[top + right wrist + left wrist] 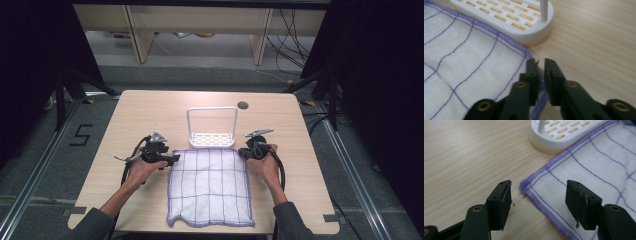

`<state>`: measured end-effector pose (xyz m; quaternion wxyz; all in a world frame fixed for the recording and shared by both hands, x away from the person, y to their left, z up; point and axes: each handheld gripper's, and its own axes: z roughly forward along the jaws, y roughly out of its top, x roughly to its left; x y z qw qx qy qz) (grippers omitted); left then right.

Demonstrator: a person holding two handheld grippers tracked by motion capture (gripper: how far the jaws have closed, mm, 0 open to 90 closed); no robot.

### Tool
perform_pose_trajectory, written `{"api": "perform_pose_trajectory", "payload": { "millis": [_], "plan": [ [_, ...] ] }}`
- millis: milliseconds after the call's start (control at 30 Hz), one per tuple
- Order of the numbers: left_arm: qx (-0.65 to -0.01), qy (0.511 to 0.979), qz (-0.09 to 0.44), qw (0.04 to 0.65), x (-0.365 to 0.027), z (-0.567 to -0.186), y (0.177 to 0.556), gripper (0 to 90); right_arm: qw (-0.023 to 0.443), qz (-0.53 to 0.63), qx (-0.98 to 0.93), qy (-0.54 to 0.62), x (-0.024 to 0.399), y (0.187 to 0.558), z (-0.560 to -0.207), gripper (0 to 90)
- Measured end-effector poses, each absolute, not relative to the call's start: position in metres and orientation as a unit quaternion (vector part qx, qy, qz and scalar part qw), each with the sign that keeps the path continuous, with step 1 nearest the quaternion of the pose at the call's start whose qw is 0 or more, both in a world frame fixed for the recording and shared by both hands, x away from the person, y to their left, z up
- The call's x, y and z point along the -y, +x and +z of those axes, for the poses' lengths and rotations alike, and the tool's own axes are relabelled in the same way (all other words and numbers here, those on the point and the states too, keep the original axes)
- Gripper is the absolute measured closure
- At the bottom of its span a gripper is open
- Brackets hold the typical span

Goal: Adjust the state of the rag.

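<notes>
Broadly, a pale wooden table with rounded corners [125, 125] takes up the middle of the high view, and a white square cloth with a purple grid and purple stitched hem [210, 187] lies flat on its near half. Just beyond the cloth's far edge stands a small white plastic rack with a slotted base and a tall wire hoop [212, 127]; in the gripper views its base touches or slightly overlaps the hem. A person's two hands come in from the near side, one at each far corner of the cloth. The left gripper [539, 202] hangs low over the far left corner, its jaws wide apart, one over bare wood and the other over the cloth, the corner lying between them unpinched. The right gripper [541, 75] sits at the far right corner, jaws nearly together with a narrow gap; the hem runs under them, and no pinch on it can be made out.
</notes>
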<state>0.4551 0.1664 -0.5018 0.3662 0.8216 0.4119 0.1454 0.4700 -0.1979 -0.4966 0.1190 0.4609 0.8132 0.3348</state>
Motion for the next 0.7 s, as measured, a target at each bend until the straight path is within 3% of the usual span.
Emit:
{"api": "perform_pose_trajectory", "payload": {
  "millis": [167,233,533,700],
  "plan": [
    [-0.406,0.828,0.149,0.357,-0.161,-0.504,0.461,39.1,0.116,0.329,-0.818,0.457,0.195,0.467,-0.494,63.3],
    [-0.403,0.833,0.154,0.347,-0.158,-0.505,0.462,39.1,0.112,0.317,-0.816,0.47,0.189,0.465,-0.494,62.7],
    [-0.404,0.835,0.158,0.338,-0.151,-0.512,0.469,38.6,0.121,0.305,-0.824,0.462,0.189,0.47,-0.498,67.2],
    [-0.394,0.841,0.143,0.342,-0.153,-0.511,0.469,48.6,0.119,0.306,-0.825,0.459,0.19,0.471,-0.499,74.0]
  ]
}}
